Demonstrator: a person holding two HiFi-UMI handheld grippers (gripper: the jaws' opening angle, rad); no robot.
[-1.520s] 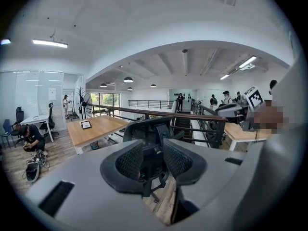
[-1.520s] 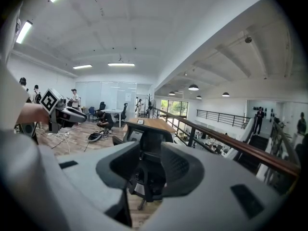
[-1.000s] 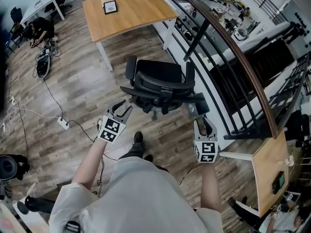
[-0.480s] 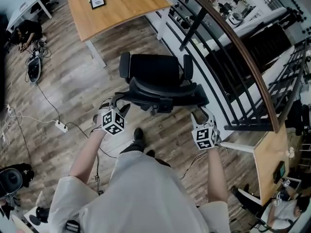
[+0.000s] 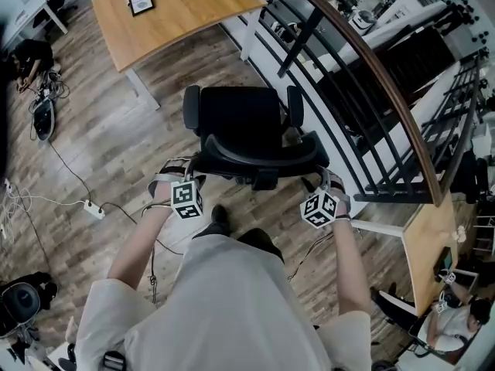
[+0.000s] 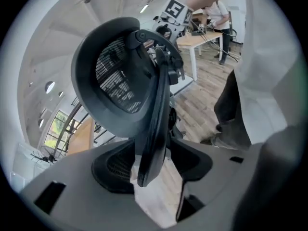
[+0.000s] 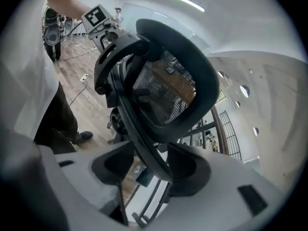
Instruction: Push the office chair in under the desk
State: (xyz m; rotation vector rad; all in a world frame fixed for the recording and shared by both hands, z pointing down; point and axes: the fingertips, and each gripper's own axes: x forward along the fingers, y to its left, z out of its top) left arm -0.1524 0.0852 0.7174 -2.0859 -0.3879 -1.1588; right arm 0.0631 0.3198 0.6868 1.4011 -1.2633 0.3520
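Note:
The black office chair (image 5: pixel 240 122) stands on the wood floor with its seat facing the wooden desk (image 5: pixel 186 10), a short way from it. My left gripper (image 5: pixel 179 172) is at the left end of the backrest's top rim (image 5: pixel 259 159), my right gripper (image 5: pixel 323 182) at the right end. In the left gripper view the mesh backrest (image 6: pixel 120 81) runs edge-on between the jaws of the left gripper (image 6: pixel 151 158), which are opening, with floor showing beside the rim. The right gripper (image 7: pixel 151 165) is opening too, and the backrest frame (image 7: pixel 168 85) passes between its pads.
A dark railing with a wooden handrail (image 5: pixel 371 76) runs close along the chair's right side. A framed tablet (image 5: pixel 139 1) lies on the desk. Cables and a power strip (image 5: pixel 91 209) trail on the floor at left. Another desk corner (image 5: pixel 429 246) is at right.
Both grippers have come forward from behind the chair up to the backrest's rim. The chair and I now stand nearer the desk. The jaws stand wider.

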